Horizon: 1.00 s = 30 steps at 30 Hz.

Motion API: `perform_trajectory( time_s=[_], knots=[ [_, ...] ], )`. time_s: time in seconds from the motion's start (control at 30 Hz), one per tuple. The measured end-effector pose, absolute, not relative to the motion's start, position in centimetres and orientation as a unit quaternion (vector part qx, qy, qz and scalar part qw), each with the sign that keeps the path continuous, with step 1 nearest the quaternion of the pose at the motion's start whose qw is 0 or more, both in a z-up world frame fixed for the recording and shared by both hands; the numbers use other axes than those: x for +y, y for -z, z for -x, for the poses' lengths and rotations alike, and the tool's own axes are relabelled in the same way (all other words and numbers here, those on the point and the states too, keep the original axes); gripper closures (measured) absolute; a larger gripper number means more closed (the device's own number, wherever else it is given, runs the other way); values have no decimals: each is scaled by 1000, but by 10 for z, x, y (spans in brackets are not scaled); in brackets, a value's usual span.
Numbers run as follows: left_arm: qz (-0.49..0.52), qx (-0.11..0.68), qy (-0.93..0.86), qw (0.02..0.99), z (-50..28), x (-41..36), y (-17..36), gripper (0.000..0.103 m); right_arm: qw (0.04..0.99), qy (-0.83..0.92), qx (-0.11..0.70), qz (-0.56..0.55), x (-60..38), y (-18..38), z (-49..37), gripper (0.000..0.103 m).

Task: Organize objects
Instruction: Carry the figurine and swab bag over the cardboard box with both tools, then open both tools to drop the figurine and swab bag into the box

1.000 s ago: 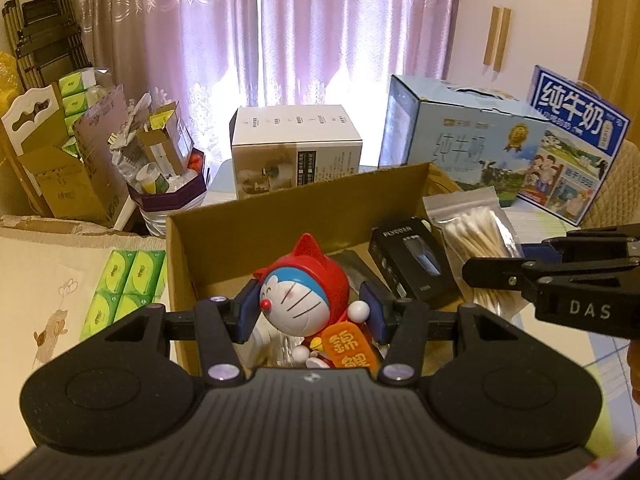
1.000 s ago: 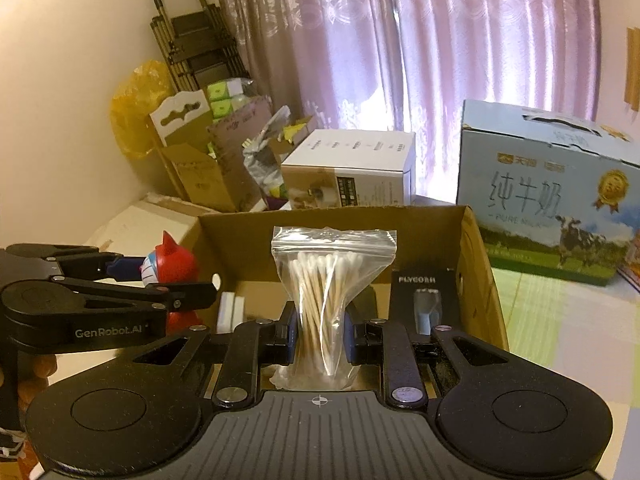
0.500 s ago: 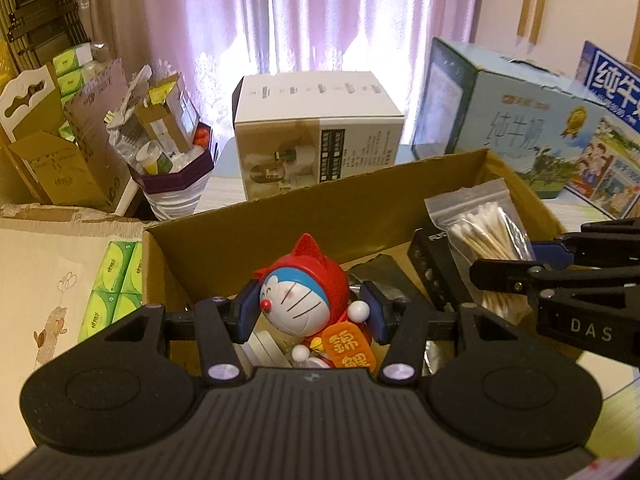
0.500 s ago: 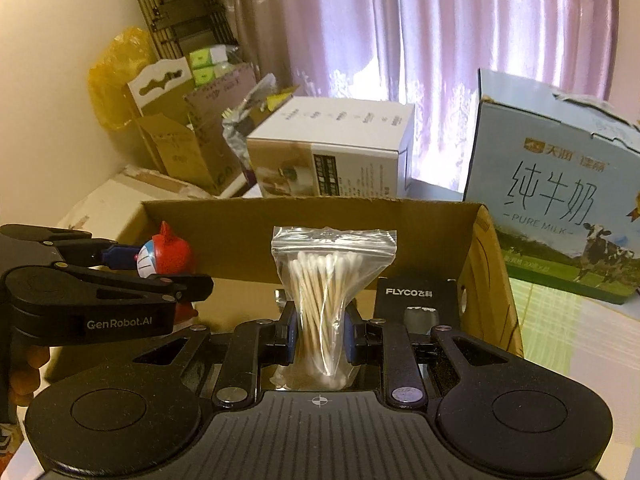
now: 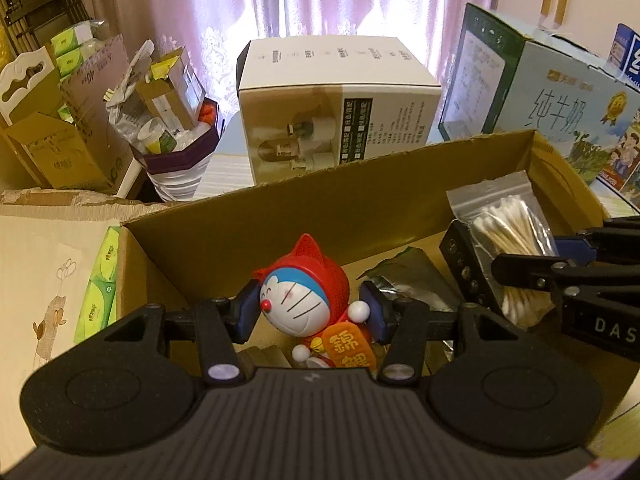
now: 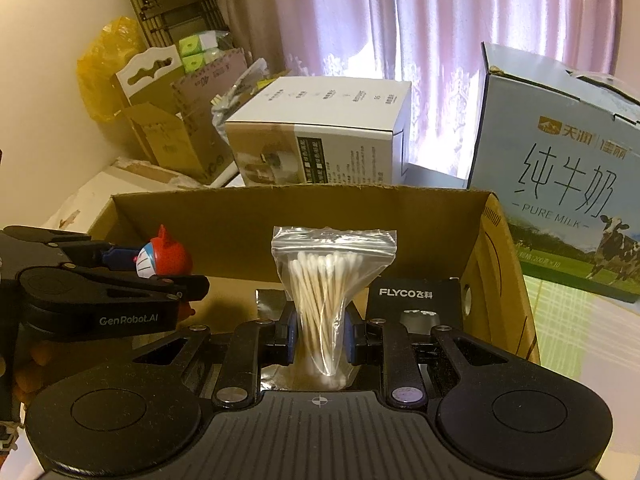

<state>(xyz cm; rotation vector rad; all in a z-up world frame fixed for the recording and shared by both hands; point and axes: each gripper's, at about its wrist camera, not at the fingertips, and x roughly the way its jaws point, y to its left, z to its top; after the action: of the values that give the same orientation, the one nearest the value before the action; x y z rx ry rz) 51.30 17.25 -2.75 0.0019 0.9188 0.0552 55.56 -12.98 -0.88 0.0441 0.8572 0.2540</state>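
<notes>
Left wrist view: left hand-held gripper [image 5: 308, 316] pinching toy figure [image 5: 306, 292] over cardboard box [image 5: 360, 184].
Right wrist view: right hand-held gripper [image 6: 319, 334] squeezing bag of cotton swabs [image 6: 326, 292].
Risk: 2 tools close; collision could spill either item.

We see a shiny plastic toy [image 5: 304, 296] in the left tool [image 5: 308, 312], a clear crinkly bag [image 6: 324, 280] of cotton swabs, and a dull brown cardboard box [image 5: 320, 200] behind both.
</notes>
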Motion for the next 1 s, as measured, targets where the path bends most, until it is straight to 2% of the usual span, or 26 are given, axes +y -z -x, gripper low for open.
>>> perform_trajectory(
  time_s=[0.27, 0.43, 0.83, 0.9, 0.97, 1.0],
  knots=[
    [4, 443, -32, 896, -518, 177, 31, 56, 902, -122, 414, -26, -131, 9, -560, 84],
    [-2, 436, -34, 899, -519, 178, 27, 49, 902, -123, 414, -31, -131, 9, -561, 84],
    [-6, 431, -38, 902, -516, 181, 22, 42, 909, -134, 393, -42, -128, 4, -561, 83],
    [-6, 430, -37, 902, -515, 181, 20, 40, 912, -134, 385, -47, -128, 1, -561, 78],
    [-6, 428, -37, 903, -513, 181, 19, 35, 917, -135, 373, -50, -128, -2, -559, 59],
    [-6, 426, -38, 904, -512, 181, 18, 32, 920, -134, 365, -50, -128, -4, -557, 53]
  ],
)
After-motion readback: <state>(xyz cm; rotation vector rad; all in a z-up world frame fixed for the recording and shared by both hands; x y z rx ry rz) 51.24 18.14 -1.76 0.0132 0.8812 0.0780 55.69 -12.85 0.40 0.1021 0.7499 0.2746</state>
